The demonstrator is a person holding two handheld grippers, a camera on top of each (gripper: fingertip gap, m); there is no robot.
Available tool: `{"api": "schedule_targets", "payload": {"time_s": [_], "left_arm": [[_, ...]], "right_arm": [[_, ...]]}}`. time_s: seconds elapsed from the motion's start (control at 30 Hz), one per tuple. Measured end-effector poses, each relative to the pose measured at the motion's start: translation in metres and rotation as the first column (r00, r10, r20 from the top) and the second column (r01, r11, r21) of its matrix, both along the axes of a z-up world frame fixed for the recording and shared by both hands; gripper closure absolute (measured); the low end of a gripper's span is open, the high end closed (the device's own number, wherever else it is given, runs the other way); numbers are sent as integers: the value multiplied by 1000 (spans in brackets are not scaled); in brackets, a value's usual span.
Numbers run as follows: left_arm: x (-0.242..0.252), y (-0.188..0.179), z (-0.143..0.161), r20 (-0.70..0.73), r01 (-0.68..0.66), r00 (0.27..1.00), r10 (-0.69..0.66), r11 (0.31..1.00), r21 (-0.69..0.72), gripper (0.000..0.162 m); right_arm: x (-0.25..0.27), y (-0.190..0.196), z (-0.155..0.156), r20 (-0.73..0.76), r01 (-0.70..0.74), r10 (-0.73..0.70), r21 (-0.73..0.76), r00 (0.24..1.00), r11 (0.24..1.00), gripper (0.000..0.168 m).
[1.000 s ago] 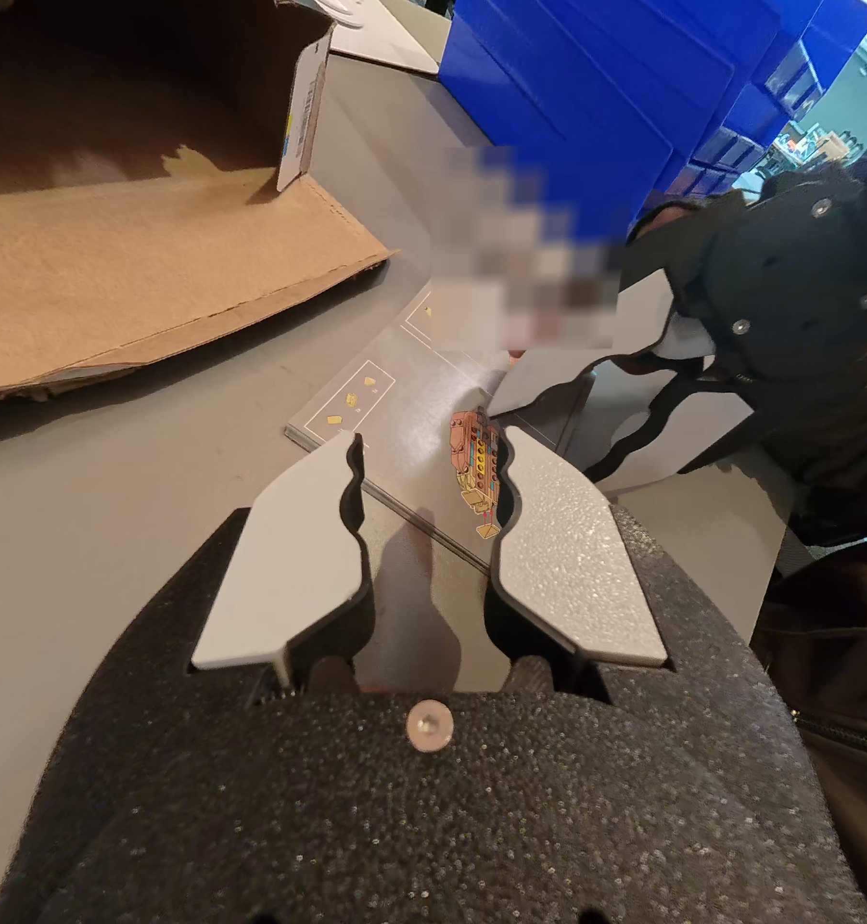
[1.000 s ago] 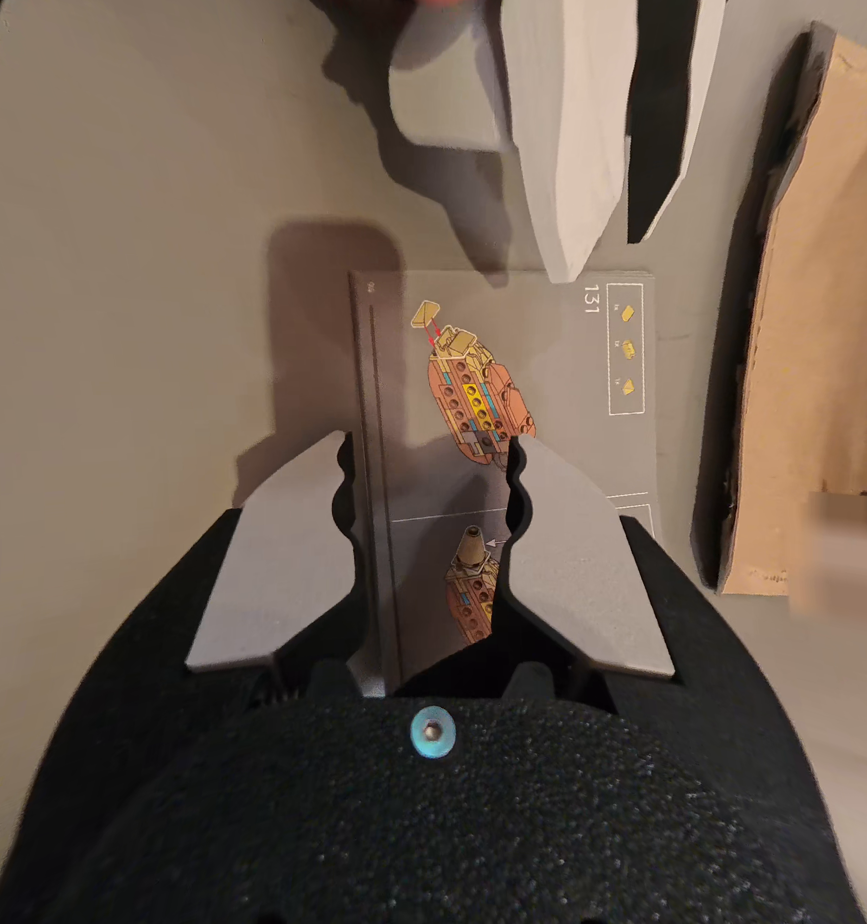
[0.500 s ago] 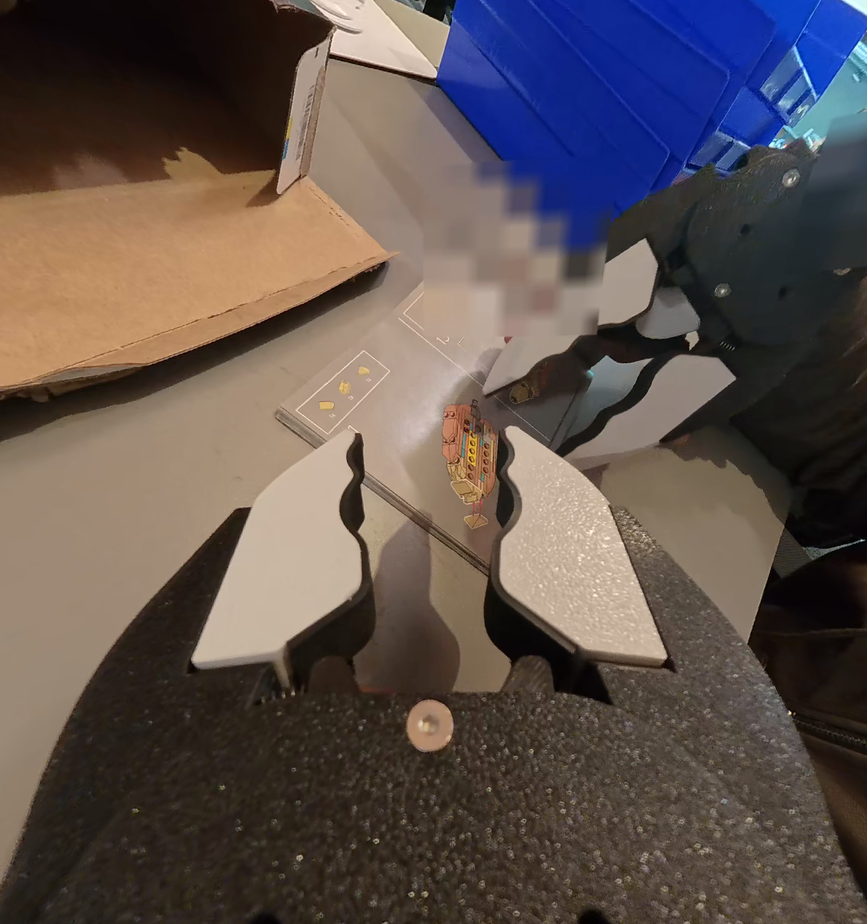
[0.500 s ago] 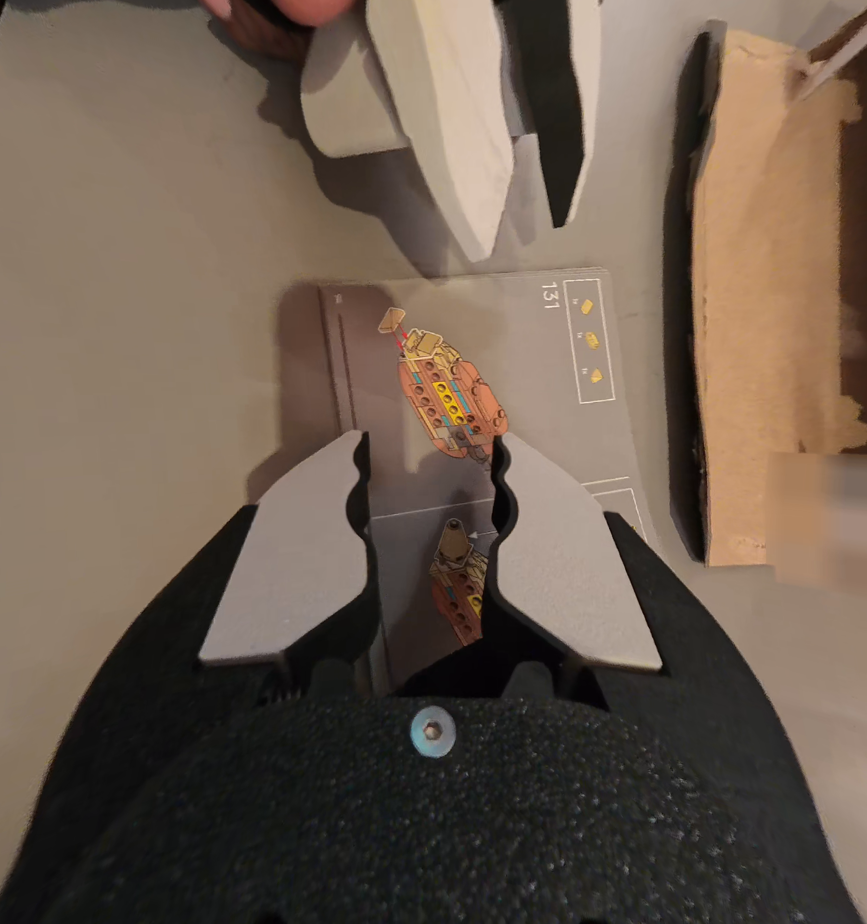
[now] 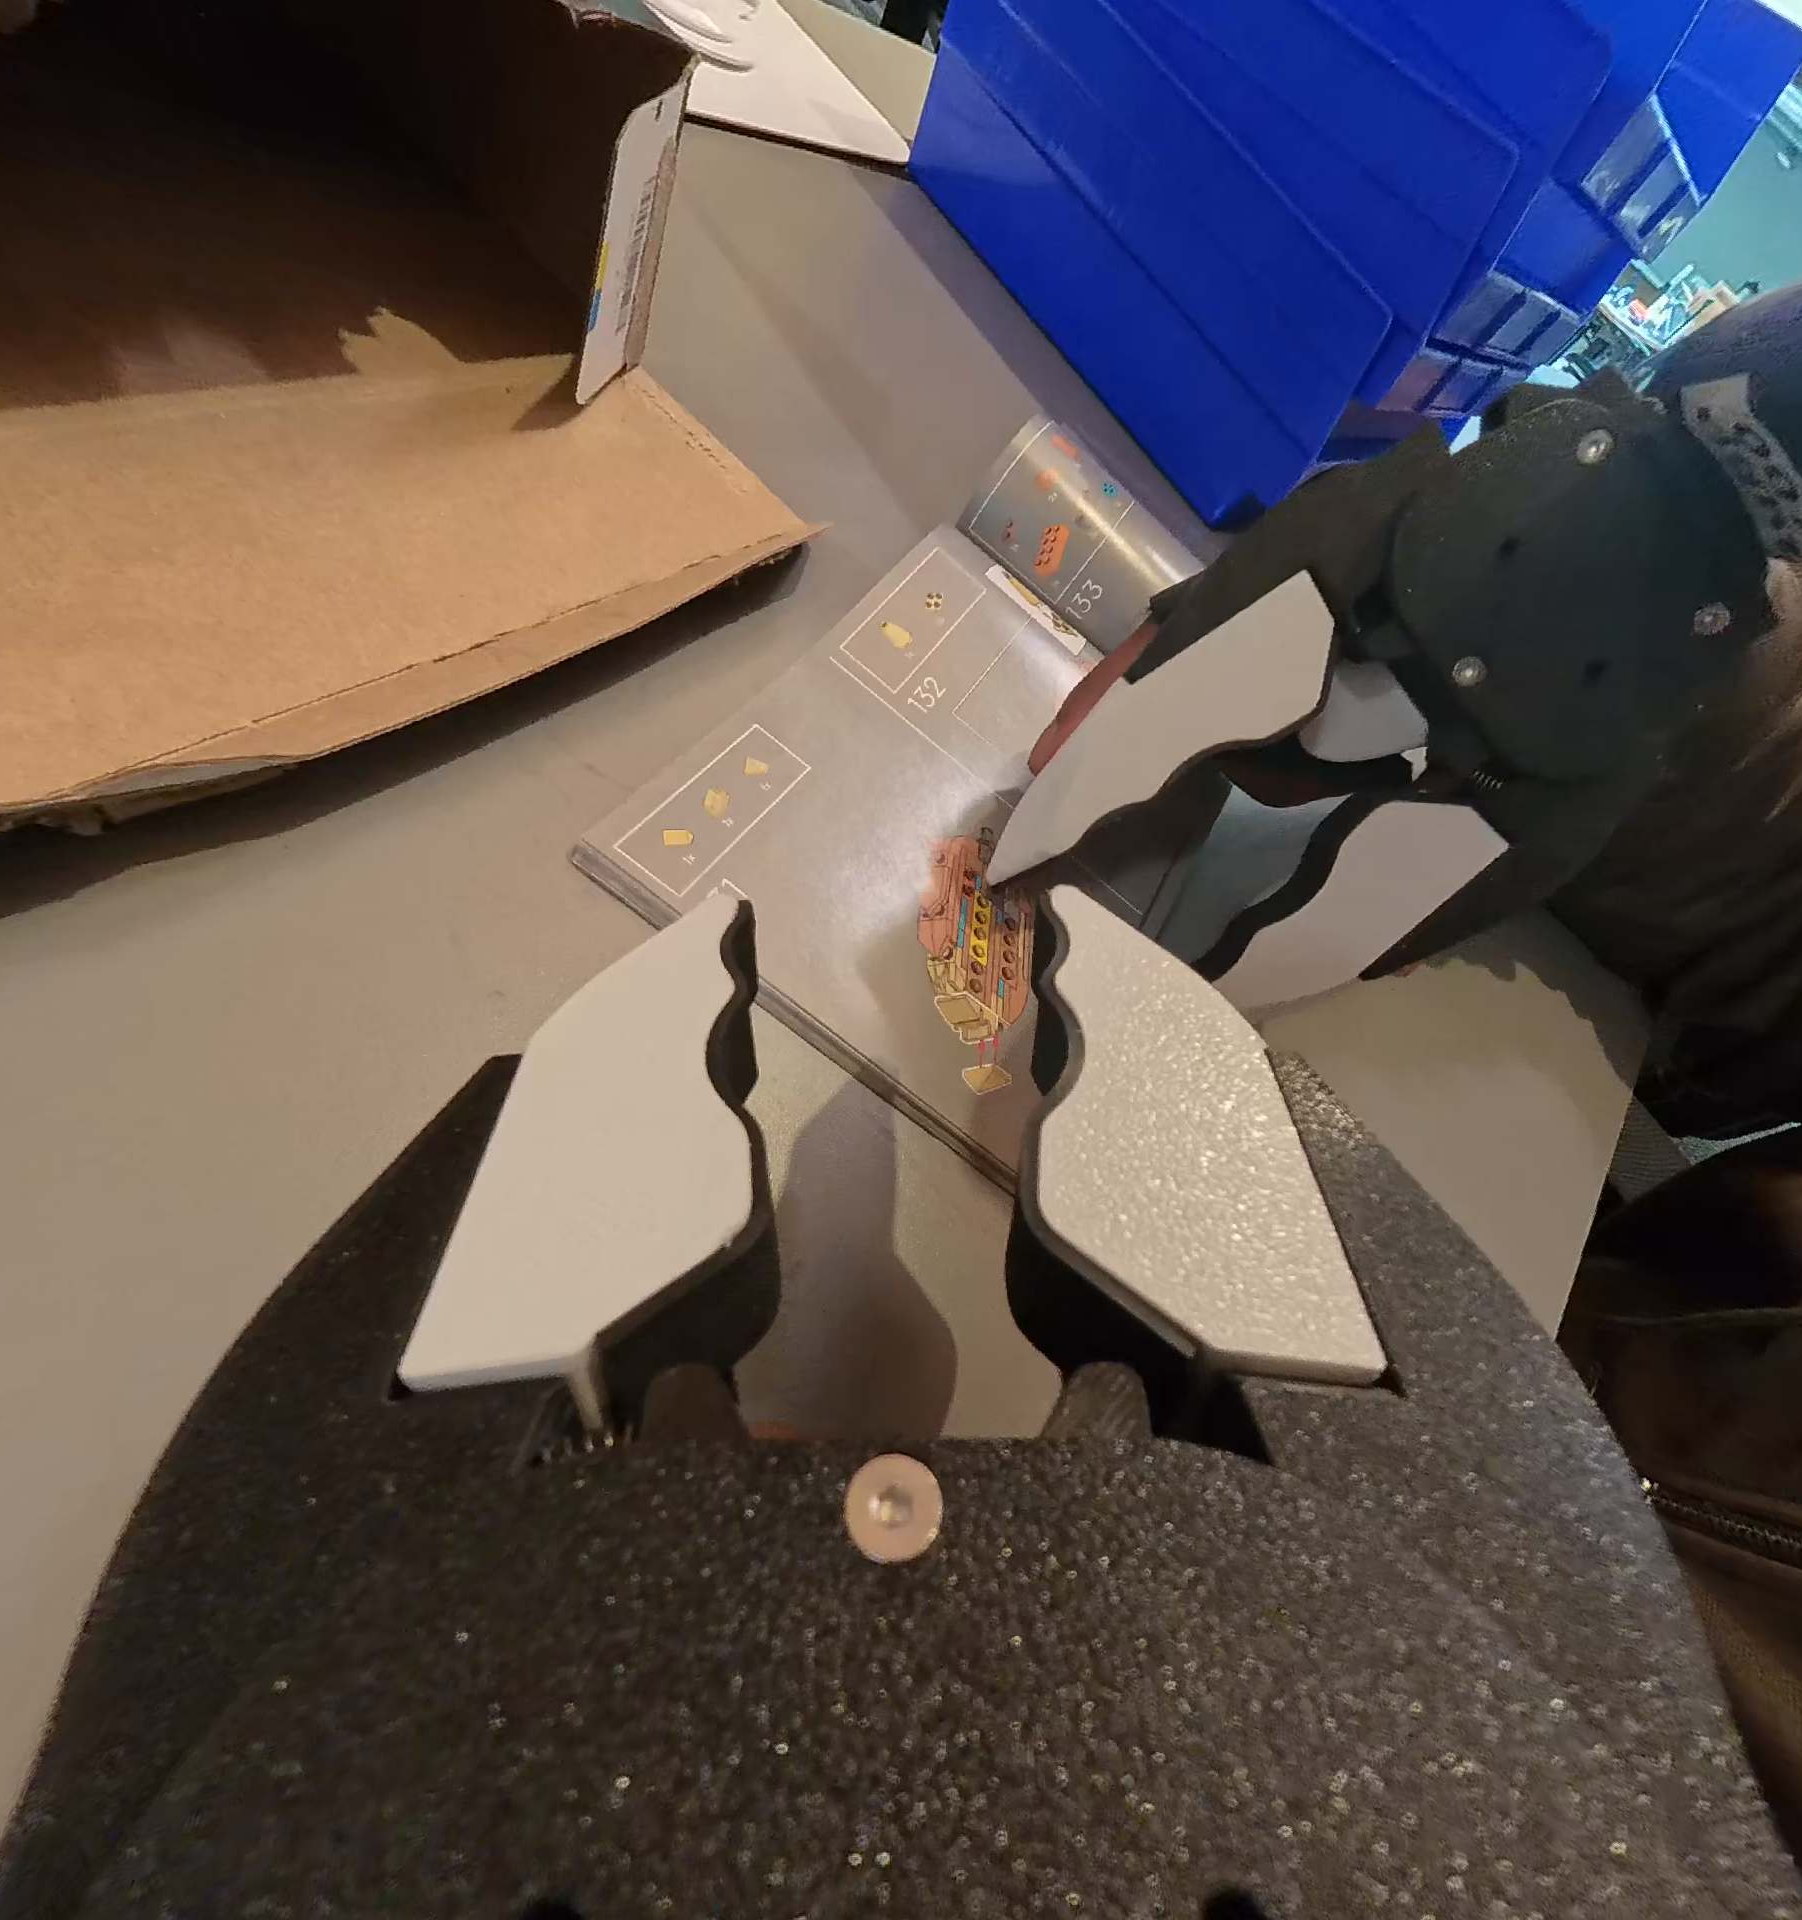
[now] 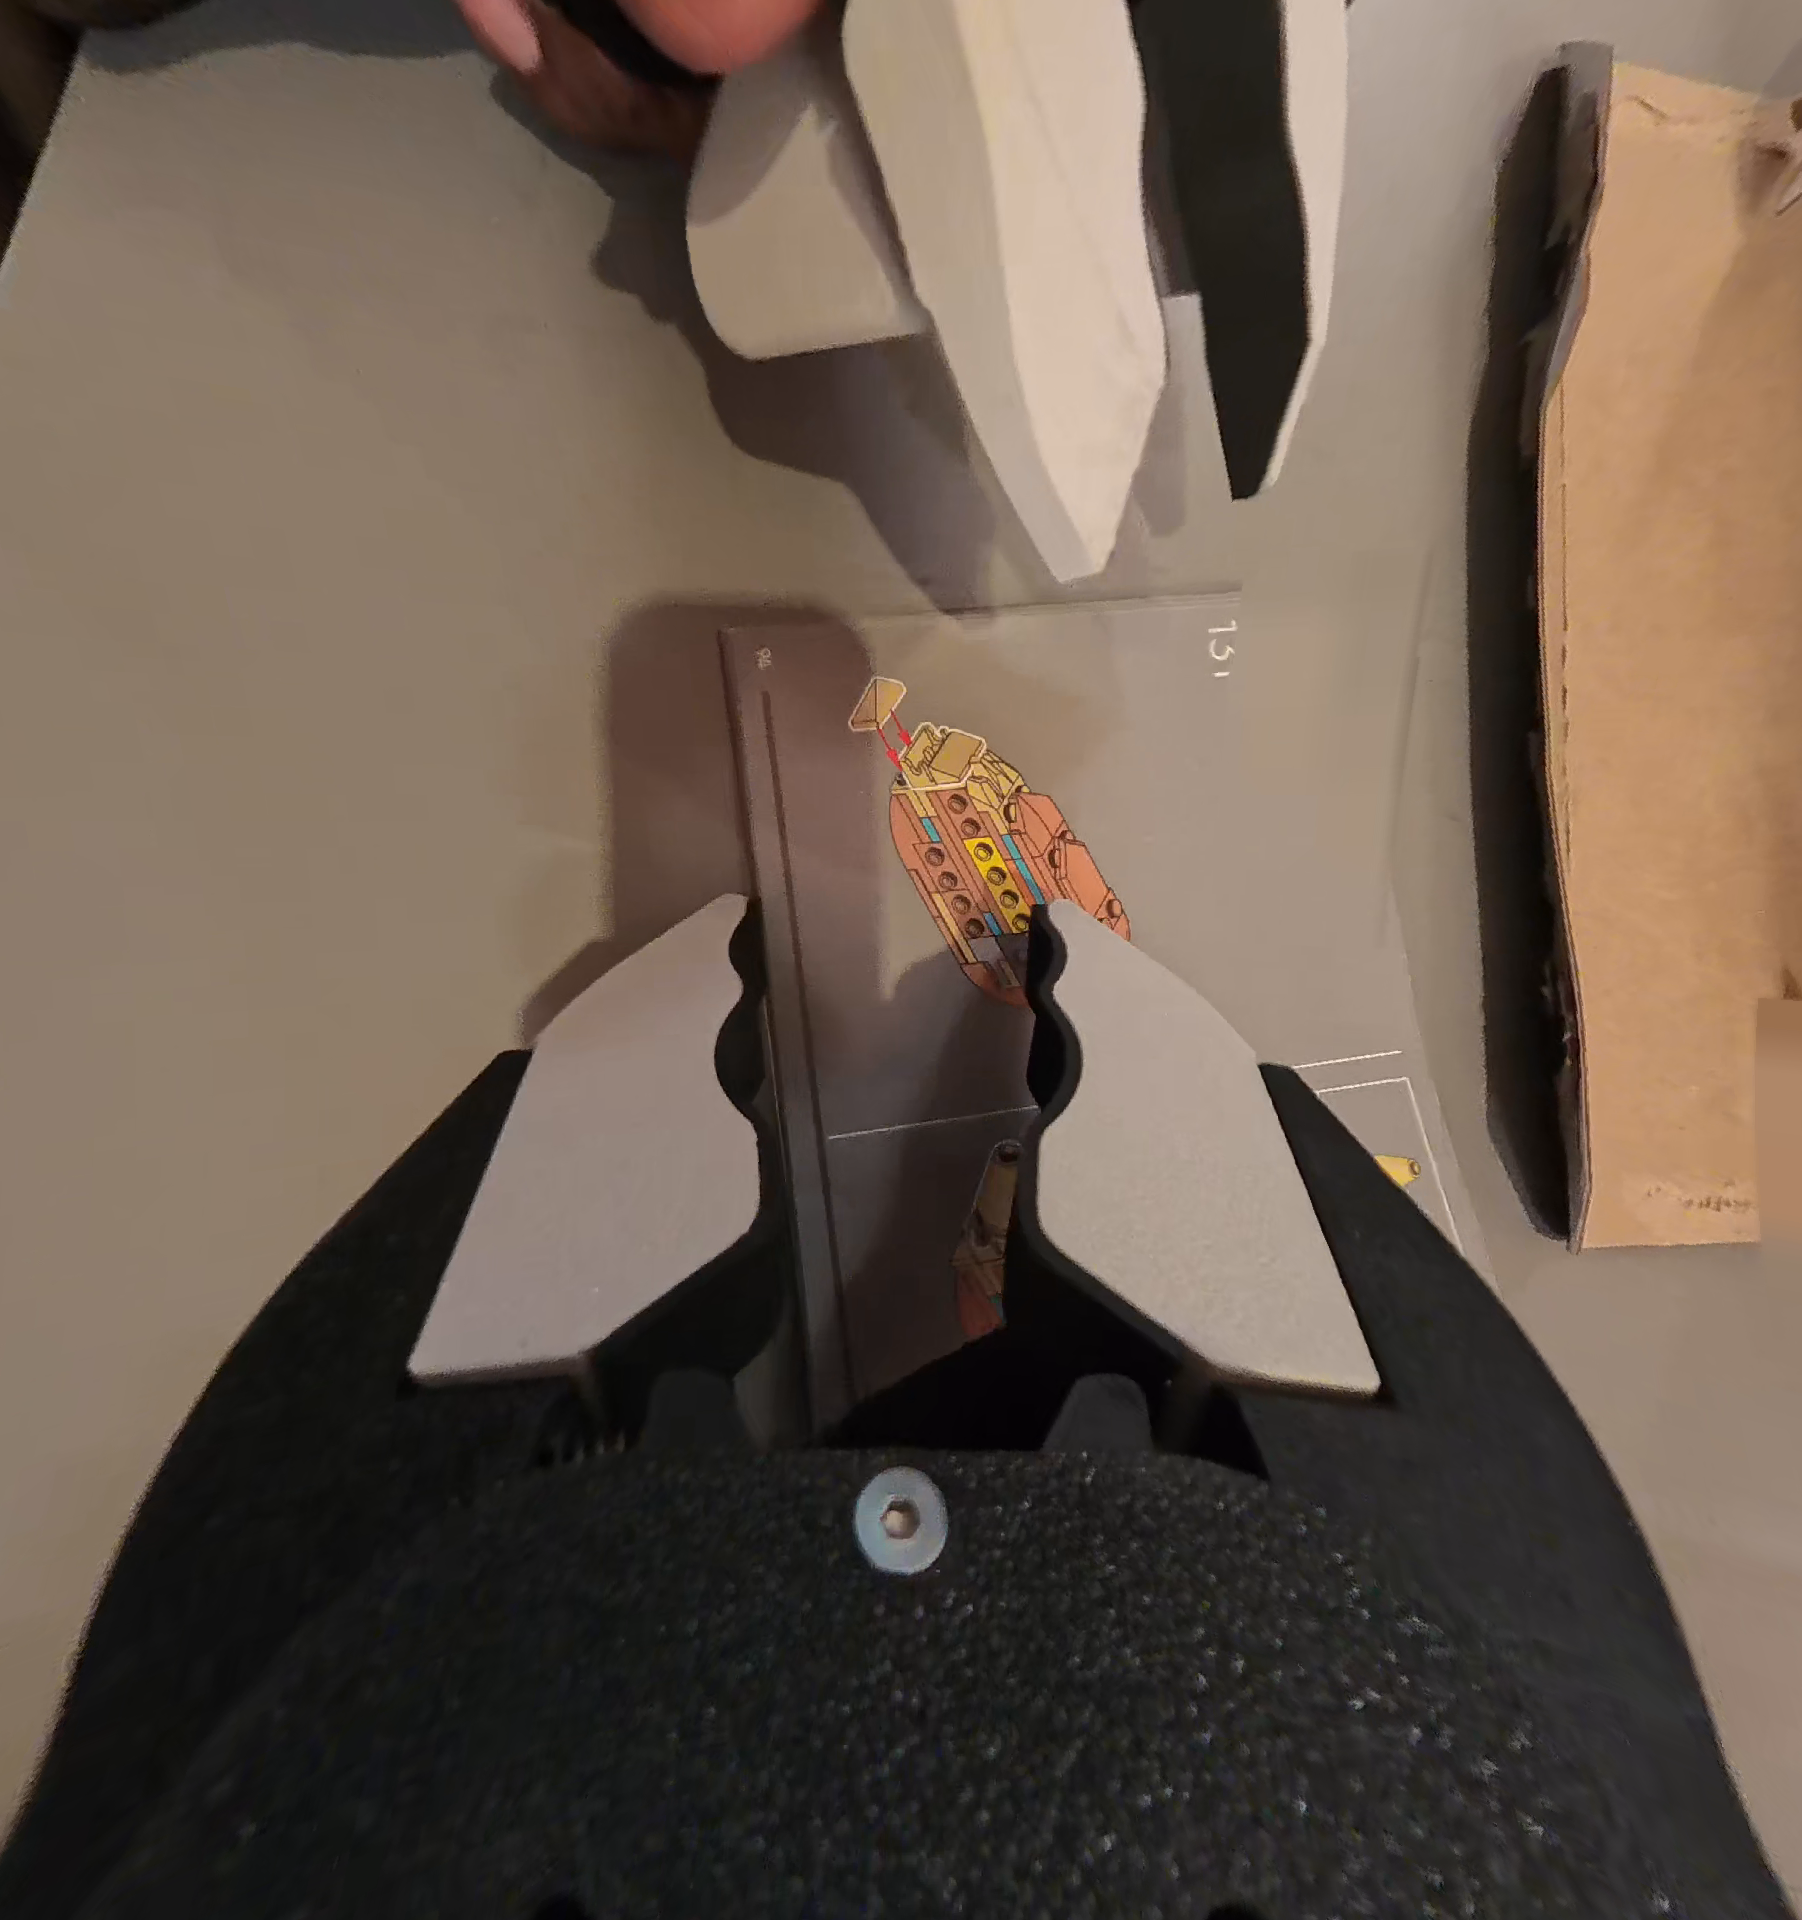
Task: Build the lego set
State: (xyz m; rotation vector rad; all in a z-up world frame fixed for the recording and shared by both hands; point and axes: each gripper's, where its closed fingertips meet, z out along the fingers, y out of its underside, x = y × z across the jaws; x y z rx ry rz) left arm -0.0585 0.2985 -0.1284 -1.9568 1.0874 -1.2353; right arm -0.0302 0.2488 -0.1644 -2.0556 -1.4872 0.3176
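the booklet (image 5: 855, 831) lies open and flat on the grey tabletop (image 5: 201, 1039), a judgement: so both cameras can read the step drawing before any brick is picked. in the right wrist view the right tongs (image 6: 892, 920) hang over the page, jaws apart and holding nothing, the drawn model showing at 12 o'clock between them. in the left wrist view one right finger tip looks to touch or nearly touch the page at the drawing, probably to pin the page flat or point at the step; contact is not certain. the left tongs (image 5: 892, 914) wait at the booklet's near edge, jaws apart, empty. no loose lego bricks show in either view. an opened cardboard box (image 5: 253, 520) sits at 10 o'clock and blue bins (image 5: 1240, 208) at 1 o'clock, near the booklet, likely kept within reach for parts.
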Motion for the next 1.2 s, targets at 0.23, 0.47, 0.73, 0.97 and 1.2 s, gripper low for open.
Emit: {"api": "schedule_targets", "payload": {"time_s": [0.23, 0.47, 0.73, 0.97, 1.2], "left_arm": [[0, 0, 0, 2, 0, 1000, 0, 1000, -1, 111], [0, 0, 0, 2, -2, 1000, 2, 1000, -2, 111], [0, 1, 0, 0, -3, 1000, 3, 1000, -1, 111], [0, 1, 0, 3, -4, 1000, 4, 1000, -2, 111], [0, 1, 0, 2, -5, 1000, 5, 1000, -2, 111]], "right_arm": [[2, 5, 4, -42, 38, -39, -7, 998, 999, 122], [4, 7, 8, -73, 59, -60, -11, 996, 998, 128], [-2, 3, -1, -4, 26, -26, 19, 1000, 999, 124], [2, 11, 13, -57, 79, -77, 33, 995, 996, 132], [14, 23, 14, -5, 121, -121, 19, 993, 992, 127]]}}
